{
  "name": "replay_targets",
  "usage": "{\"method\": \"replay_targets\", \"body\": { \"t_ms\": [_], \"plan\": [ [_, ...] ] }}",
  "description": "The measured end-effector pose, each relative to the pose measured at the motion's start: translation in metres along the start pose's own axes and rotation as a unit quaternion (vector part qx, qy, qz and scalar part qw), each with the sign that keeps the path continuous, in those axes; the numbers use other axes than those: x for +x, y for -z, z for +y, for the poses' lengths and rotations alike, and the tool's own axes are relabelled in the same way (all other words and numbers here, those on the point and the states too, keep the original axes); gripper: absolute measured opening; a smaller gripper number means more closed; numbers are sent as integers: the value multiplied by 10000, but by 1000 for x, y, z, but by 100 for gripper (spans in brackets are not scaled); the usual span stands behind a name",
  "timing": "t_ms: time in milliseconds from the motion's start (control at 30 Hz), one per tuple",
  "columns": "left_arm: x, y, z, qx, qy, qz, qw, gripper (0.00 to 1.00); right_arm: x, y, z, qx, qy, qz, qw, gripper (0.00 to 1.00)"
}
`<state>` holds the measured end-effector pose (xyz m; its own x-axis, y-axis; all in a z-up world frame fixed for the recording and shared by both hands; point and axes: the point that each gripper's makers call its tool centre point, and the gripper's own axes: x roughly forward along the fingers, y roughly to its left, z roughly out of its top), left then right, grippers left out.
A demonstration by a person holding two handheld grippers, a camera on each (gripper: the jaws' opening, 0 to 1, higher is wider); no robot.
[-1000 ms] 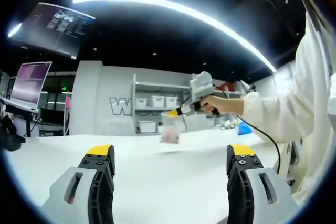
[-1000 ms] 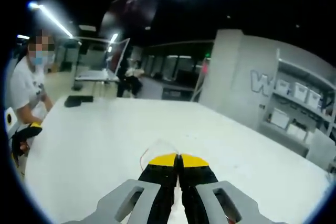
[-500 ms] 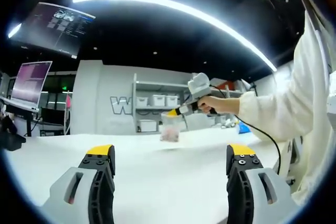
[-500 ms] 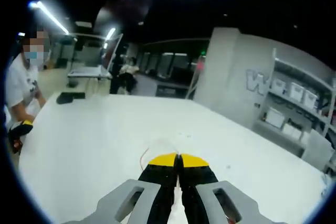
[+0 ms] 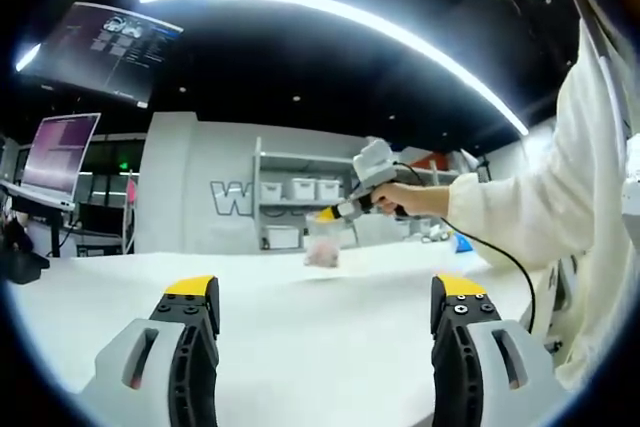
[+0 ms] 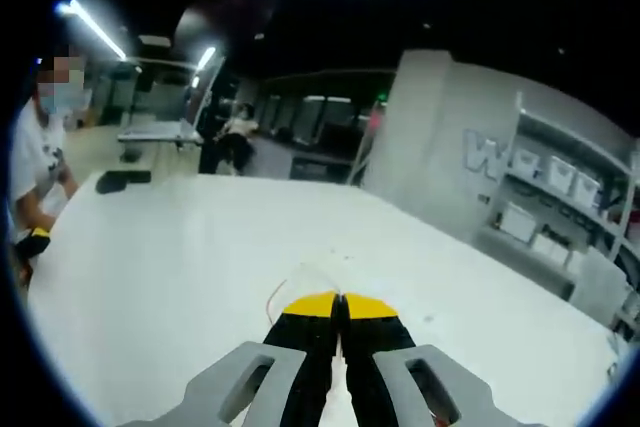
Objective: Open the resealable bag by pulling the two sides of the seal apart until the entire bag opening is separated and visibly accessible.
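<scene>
Left gripper [image 5: 318, 312] fingers spread wide over white table [image 5: 300, 347]; right gripper [image 6: 340, 305] fingers pinched on bag [image 6: 305, 282] edge.
Seen from left gripper view: bag [image 5: 323, 244] hanging clear above table from right gripper [image 5: 325, 215], pinkish contents at bottom; shelves [image 5: 295, 212] on far wall.

— Any lettering out there?
— Big white letters on the grey wall [image 5: 190, 182], starting with a "W" [image 5: 225, 200]; the shelving cuts off the rest.
— The hanging screen [image 5: 105, 42]?
— Too blurred to read.
</scene>
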<state>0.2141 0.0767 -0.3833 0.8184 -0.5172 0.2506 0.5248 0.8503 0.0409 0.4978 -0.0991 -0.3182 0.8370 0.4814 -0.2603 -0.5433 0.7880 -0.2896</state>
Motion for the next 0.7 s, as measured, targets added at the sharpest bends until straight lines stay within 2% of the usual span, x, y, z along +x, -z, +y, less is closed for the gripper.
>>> {"method": "replay_targets", "body": {
  "t_ms": [700],
  "plan": [
    [0,5,3,-6,-28,40,10000,86,29,4,-16,-66,205,193,9996,0]
  ]
}}
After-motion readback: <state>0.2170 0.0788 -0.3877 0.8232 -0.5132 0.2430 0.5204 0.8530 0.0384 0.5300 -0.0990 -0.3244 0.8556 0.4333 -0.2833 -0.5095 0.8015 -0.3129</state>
